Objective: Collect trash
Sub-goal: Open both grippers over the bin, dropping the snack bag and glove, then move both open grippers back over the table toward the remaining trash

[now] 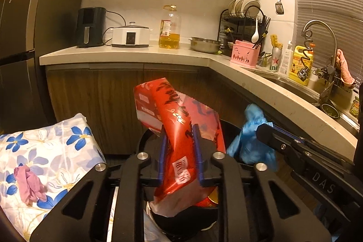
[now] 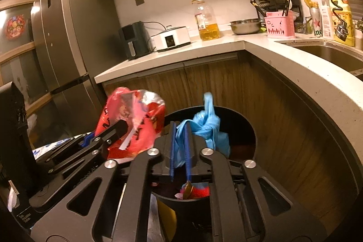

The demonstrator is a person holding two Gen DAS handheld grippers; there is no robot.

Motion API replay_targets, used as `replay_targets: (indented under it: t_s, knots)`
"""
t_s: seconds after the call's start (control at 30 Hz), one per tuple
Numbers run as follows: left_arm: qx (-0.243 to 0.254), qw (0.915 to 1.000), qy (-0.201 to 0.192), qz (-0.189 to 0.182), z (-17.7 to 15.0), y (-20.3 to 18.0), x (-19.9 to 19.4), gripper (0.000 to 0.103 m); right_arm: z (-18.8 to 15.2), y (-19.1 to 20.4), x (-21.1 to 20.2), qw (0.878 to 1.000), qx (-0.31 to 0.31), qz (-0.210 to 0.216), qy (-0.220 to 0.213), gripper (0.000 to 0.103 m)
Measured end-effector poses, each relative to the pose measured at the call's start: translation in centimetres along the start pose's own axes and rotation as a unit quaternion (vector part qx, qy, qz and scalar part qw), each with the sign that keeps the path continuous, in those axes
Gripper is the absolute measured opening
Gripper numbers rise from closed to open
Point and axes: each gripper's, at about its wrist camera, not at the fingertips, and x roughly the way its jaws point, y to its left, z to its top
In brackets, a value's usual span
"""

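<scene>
Red wrapper (image 1: pixel 179 128) sits between the left hand-held gripper's (image 1: pixel 180 140) narrowly parted jaws; the right hand-held gripper (image 2: pixel 180 146) pinches a blue bag (image 2: pixel 204 126).

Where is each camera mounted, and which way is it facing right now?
Left wrist: on the left gripper, facing the counter; its fingers flank a red wrapper.
Right wrist: on the right gripper, facing the same corner; its fingers flank a blue bag.
Shared: both items, each other's gripper, the oil bottle, the black bin.
</scene>
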Motion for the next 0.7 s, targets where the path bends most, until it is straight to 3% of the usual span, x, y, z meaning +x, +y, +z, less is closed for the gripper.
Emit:
replay_targets:
  t_s: [0.07,0.13,0.4,0.7]
  knots:
    - [-0.007,1.0,0.0,0.001,-0.2,0.4,0.0,0.031,-0.1,-0.1,0.1,1.0,0.004,-0.001,0.002,0.023]
    - [-0.011,0.9999,0.001,-0.001,-0.3,0.6,-0.1,0.043,-0.1,-0.2,0.1,1.0,0.006,-0.002,0.002,0.03]
    - [-0.013,0.9999,0.007,-0.006,-0.8,1.0,-0.3,0.056,-0.3,-1.0,-0.5,1.0,0.022,-0.013,-0.002,0.037]
    - [-0.021,0.9996,-0.006,0.02,-1.7,2.0,-3.1,0.085,-0.9,0.0,-2.1,0.999,0.01,-0.03,-0.01,0.055]
